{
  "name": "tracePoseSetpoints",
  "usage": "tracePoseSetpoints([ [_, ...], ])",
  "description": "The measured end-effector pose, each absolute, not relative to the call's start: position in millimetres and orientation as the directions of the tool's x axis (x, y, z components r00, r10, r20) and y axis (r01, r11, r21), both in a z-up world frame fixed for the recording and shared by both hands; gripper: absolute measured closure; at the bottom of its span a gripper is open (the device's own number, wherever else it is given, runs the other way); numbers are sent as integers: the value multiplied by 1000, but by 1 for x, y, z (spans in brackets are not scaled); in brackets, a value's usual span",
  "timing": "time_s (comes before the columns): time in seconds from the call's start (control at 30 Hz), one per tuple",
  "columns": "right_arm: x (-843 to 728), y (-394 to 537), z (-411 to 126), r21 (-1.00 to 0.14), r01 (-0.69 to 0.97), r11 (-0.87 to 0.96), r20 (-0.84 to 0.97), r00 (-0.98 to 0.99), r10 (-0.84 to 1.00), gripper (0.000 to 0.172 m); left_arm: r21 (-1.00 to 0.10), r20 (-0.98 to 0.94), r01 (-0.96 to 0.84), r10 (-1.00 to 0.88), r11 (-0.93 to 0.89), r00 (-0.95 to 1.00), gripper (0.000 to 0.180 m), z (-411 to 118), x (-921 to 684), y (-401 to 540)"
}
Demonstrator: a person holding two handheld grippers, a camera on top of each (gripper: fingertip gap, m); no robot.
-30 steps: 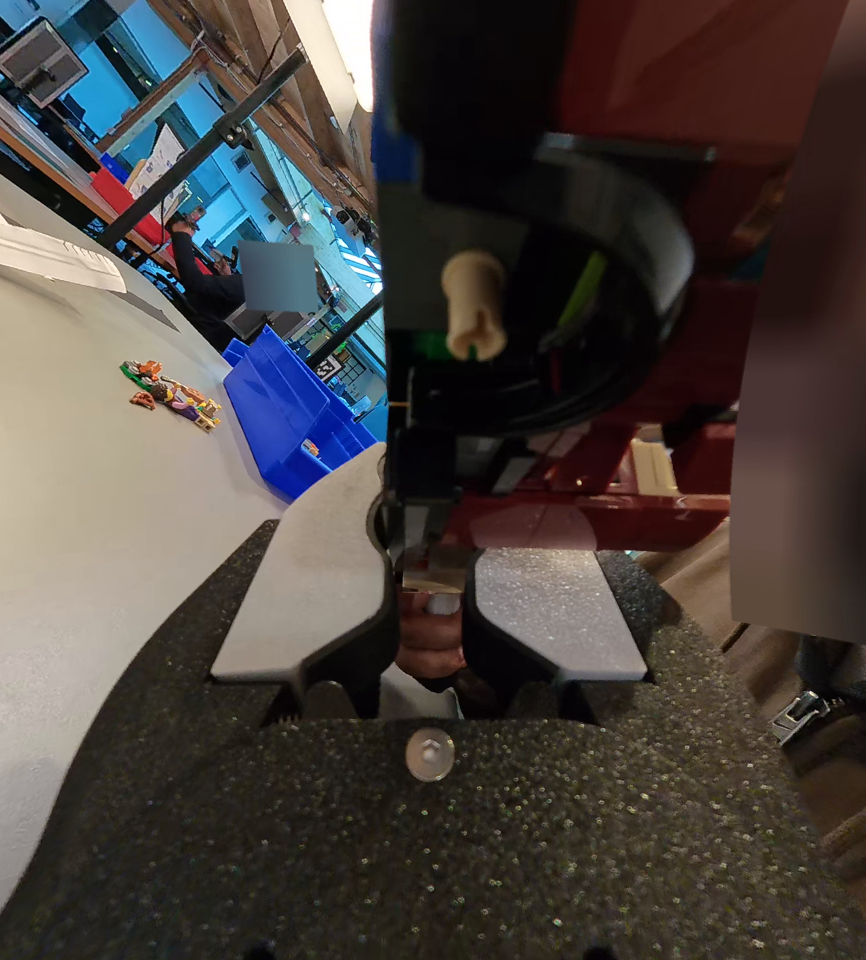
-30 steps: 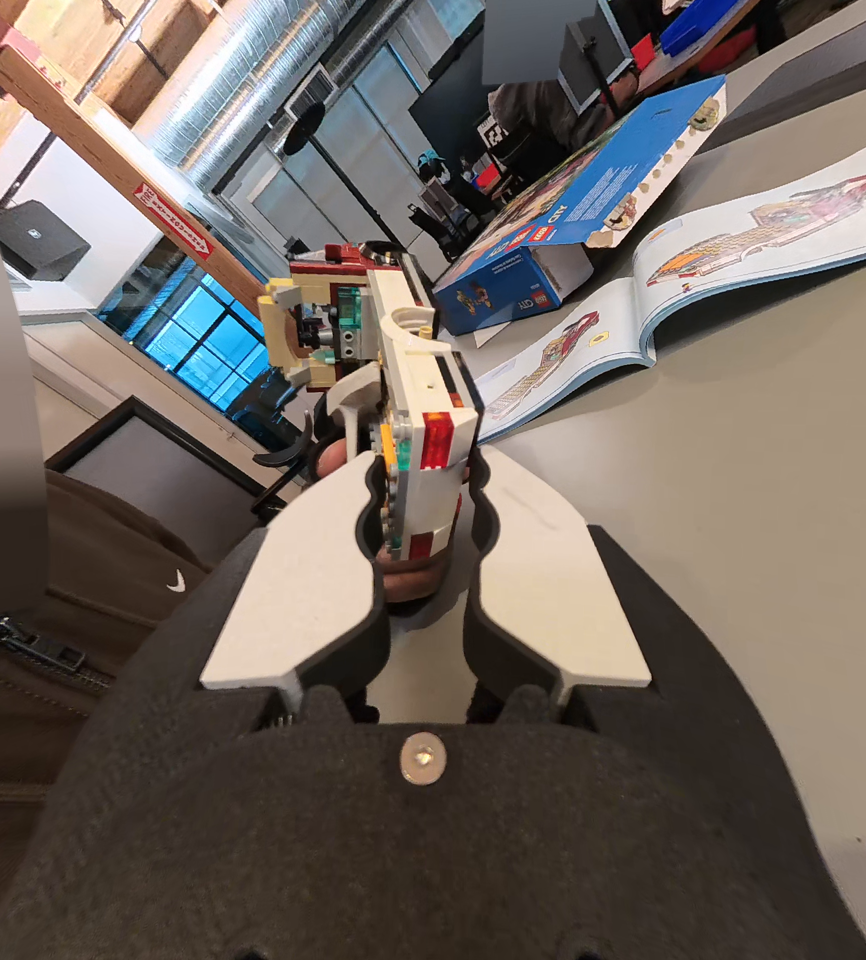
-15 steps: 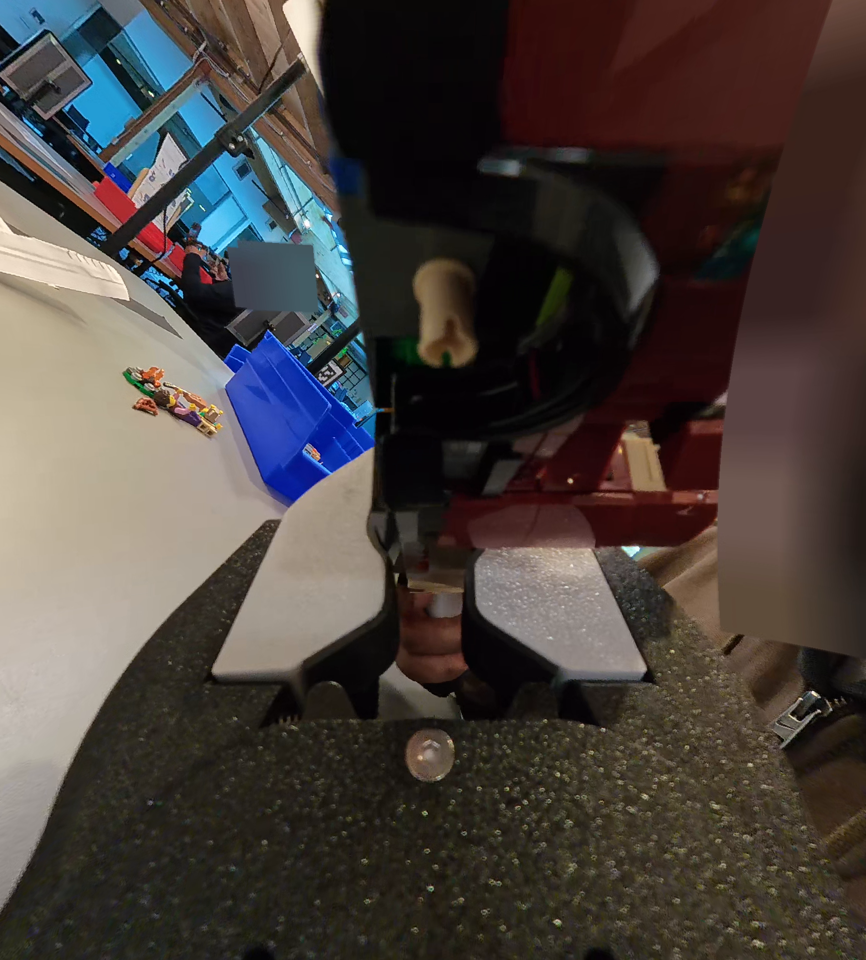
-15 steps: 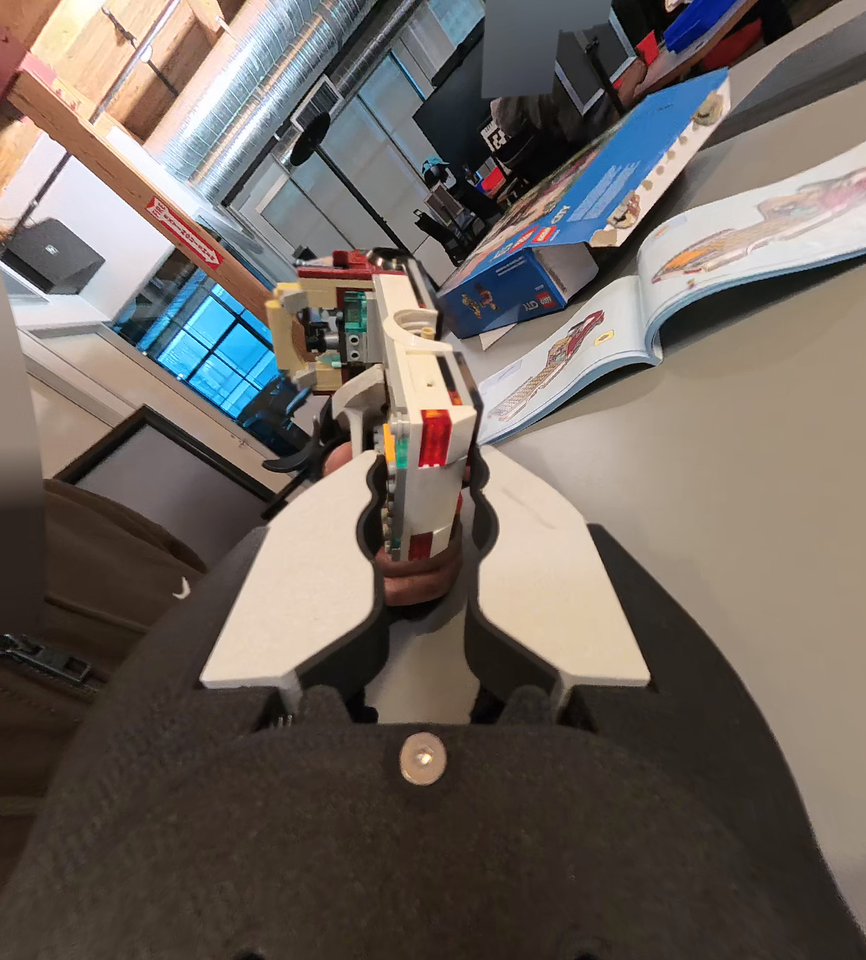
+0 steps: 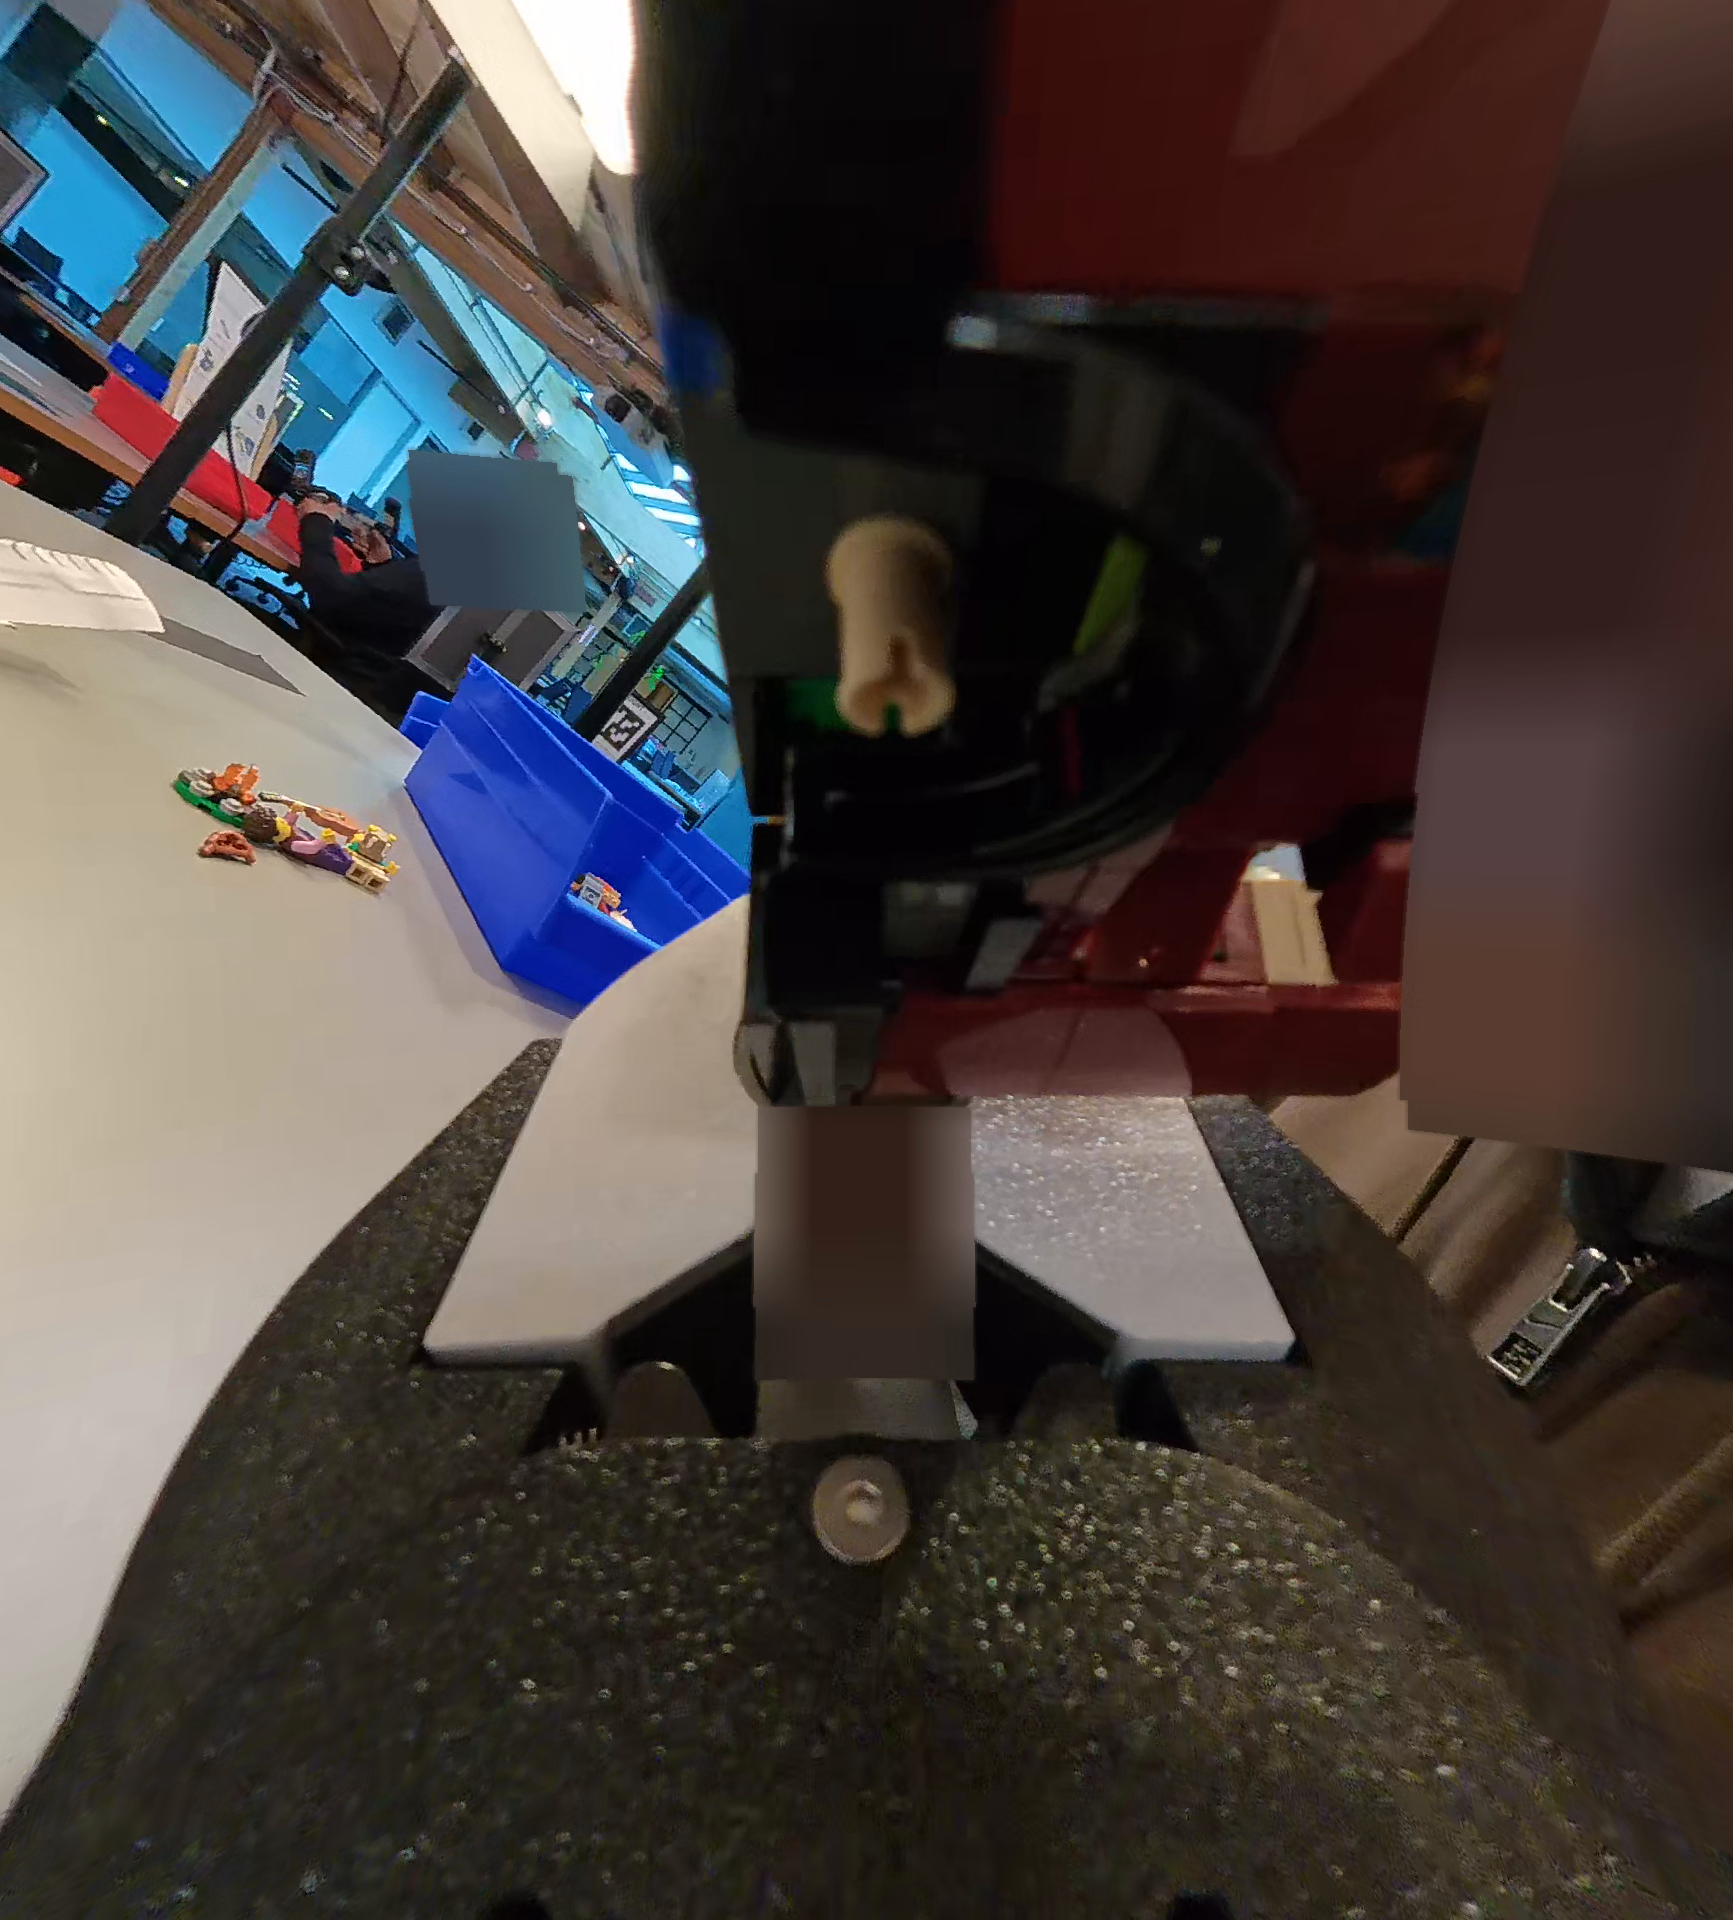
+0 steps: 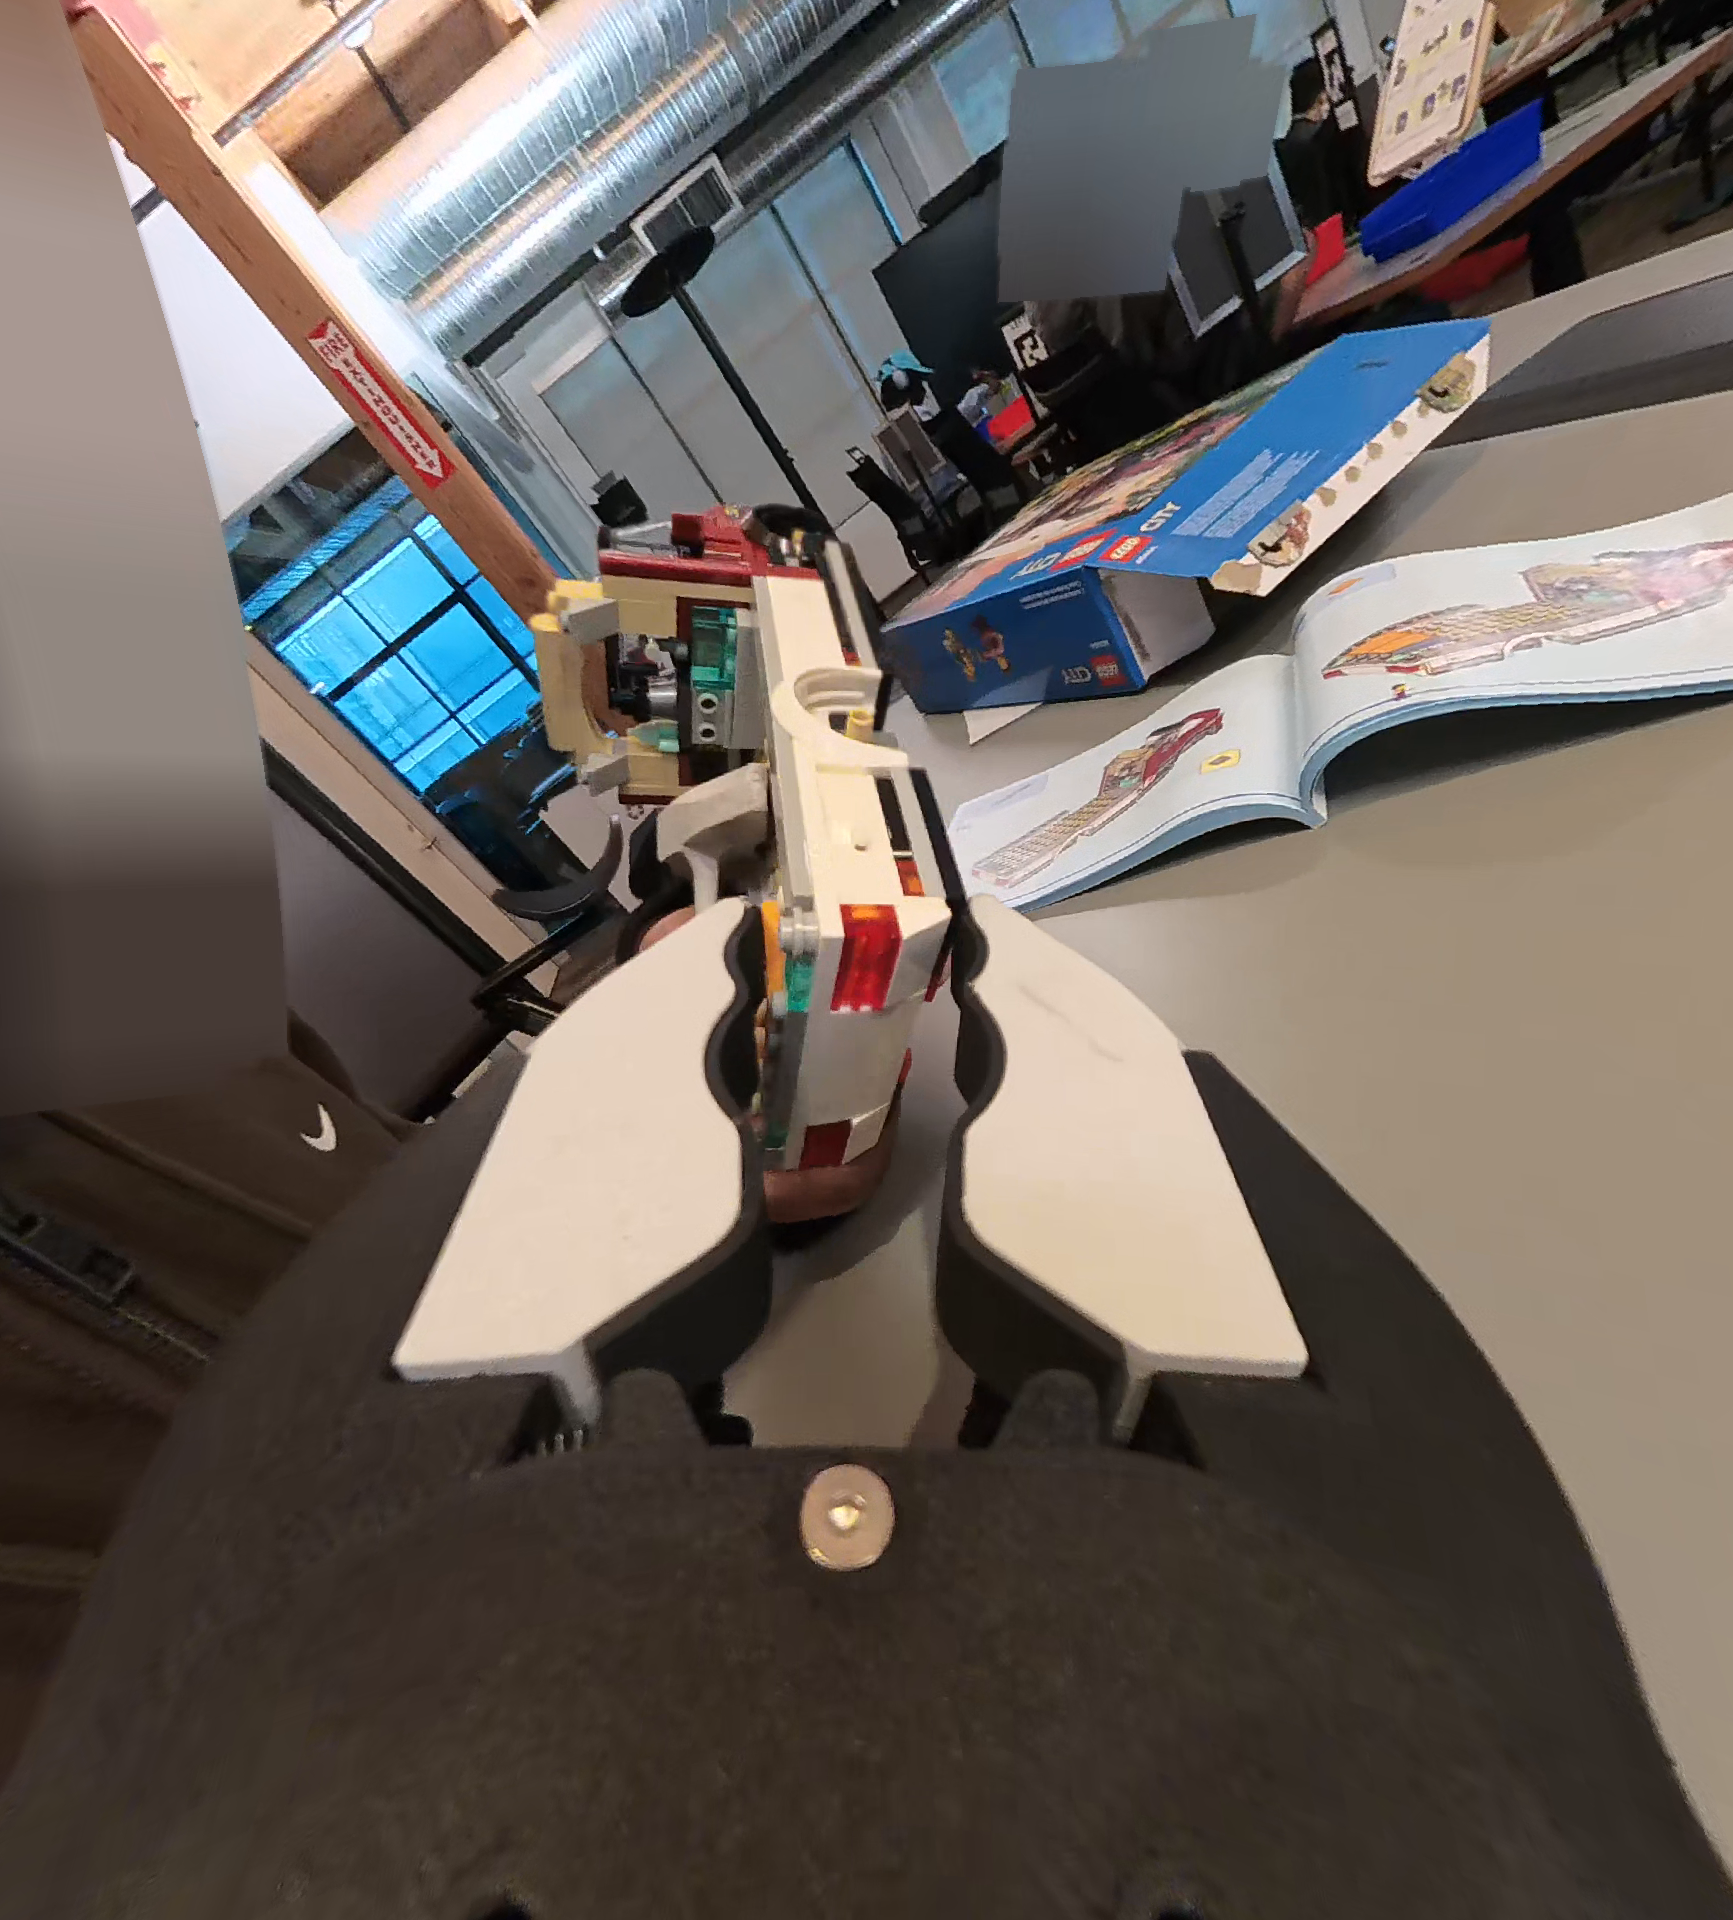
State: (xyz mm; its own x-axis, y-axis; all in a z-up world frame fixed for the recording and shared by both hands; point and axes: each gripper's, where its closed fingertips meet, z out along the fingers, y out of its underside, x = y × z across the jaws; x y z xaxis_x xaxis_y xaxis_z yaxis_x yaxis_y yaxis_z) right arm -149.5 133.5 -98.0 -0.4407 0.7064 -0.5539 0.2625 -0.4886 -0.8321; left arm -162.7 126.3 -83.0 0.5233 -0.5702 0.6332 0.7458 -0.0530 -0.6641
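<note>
LEFT WRIST VIEW
Left gripper: the left gripper [image 5: 862,1091] stands partly closed, its pale fingers [image 5: 633,1122] to either side of the dark lower edge of a brick-built model [image 5: 1101,623]. A blurred patch covers the gap between them, so whether the pads press on the model cannot be told.
Model from here: it fills the upper middle of the view, very close and out of focus, black and dark red, with a tan peg [image 5: 888,623] sticking out of its black side.
Table: a grey table [image 5: 114,1039] runs off to the left. On it lies a small cluster of loose bricks and figures [image 5: 285,826], and beyond them a blue bin [image 5: 529,831] with a few pieces in its near compartment.
Edge: a brown jacket with a metal zip pull [image 5: 1558,1309] shows at lower right.

RIGHT WRIST VIEW
Right gripper: the right gripper [image 6: 846,997] is closed part-way on the white end of the model [image 6: 831,810] (the same vehicle, seen end-on), one white finger [image 6: 633,1122] on each side, touching it.
Model from here: held up off the table and tilted, white body with red and orange bricks at the near end, tan and dark red parts farther up.
Hand: a fingertip [image 6: 820,1184] shows under the model, between the gripper's fingers.
Table: an open instruction booklet [image 6: 1361,707] lies to the right, and behind it a blue set box [image 6: 1153,561] with its flap raised.
</note>
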Motion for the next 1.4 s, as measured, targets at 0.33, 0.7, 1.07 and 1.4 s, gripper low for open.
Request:
tracePoseSetpoints([
  [0.33,-146,133,-98,-846,236,-478,-530,-467,708,138,-659,633,750,-585,-62,508,156,-82,-159,126],
  [0.7,-147,133,-97,-843,227,-488,-534,-466,706,139,-646,640,761,-585,-59,498,156,-81,-161,126],
  [1.07,-144,133,-93,-865,203,-459,-500,-432,751,131,-615,647,789,-569,6,508,157,-79,-175,123],
  [1.4,-140,133,-95,-864,177,-472,-500,-417,759,143,-645,612,764,-588,15,528,157,-76,-170,121],
])
